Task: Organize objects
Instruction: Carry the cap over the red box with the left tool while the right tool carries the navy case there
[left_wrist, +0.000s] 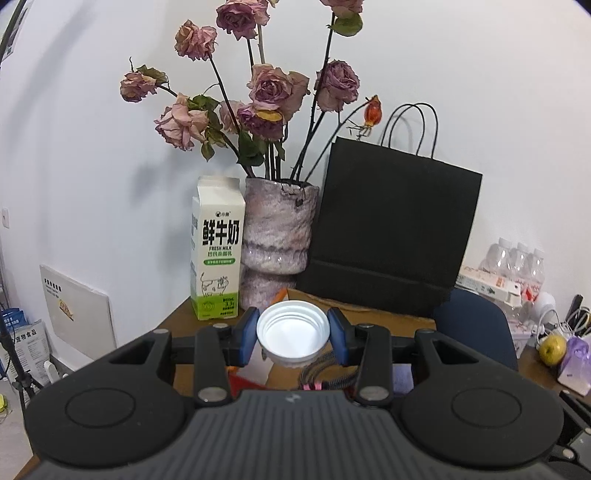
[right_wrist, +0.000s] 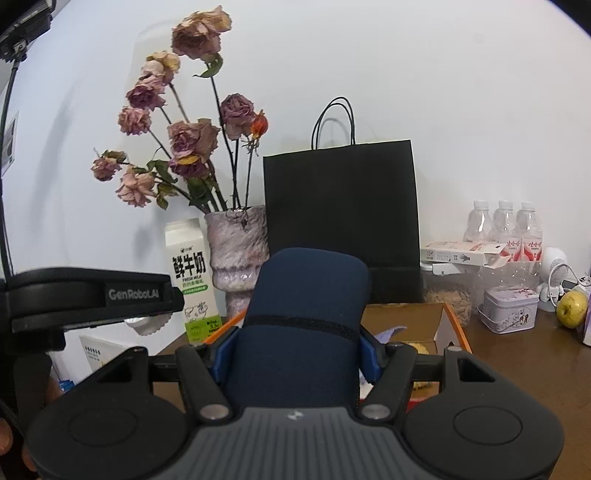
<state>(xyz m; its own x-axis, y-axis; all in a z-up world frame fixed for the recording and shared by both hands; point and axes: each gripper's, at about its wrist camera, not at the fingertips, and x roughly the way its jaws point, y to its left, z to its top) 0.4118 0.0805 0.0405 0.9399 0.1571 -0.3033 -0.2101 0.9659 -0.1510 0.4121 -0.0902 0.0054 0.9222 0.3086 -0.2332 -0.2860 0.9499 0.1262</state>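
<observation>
My left gripper (left_wrist: 292, 334) is shut on a white plastic lid (left_wrist: 292, 332), held above the table with its hollow side facing the camera. My right gripper (right_wrist: 295, 354) is shut on a navy blue padded case (right_wrist: 306, 314) that stands upright between the blue pads. The same navy case (left_wrist: 476, 325) shows at the right of the left wrist view. In the right wrist view the left gripper's black body (right_wrist: 92, 295) hangs at the left, with the lid's ribbed edge (right_wrist: 147, 323) under it. An open cardboard box (right_wrist: 443, 325) with orange edges lies on the brown table (right_wrist: 517, 354) just beyond both grippers.
Against the wall stand a milk carton (left_wrist: 216, 254), a stone-look vase (left_wrist: 277, 236) of dried roses and a black paper bag (left_wrist: 391, 229). At the right are water bottles (right_wrist: 502, 229), flat boxes (right_wrist: 461, 254), a small tin (right_wrist: 509, 308), a green apple (right_wrist: 572, 308) and a small white fan (right_wrist: 554, 271).
</observation>
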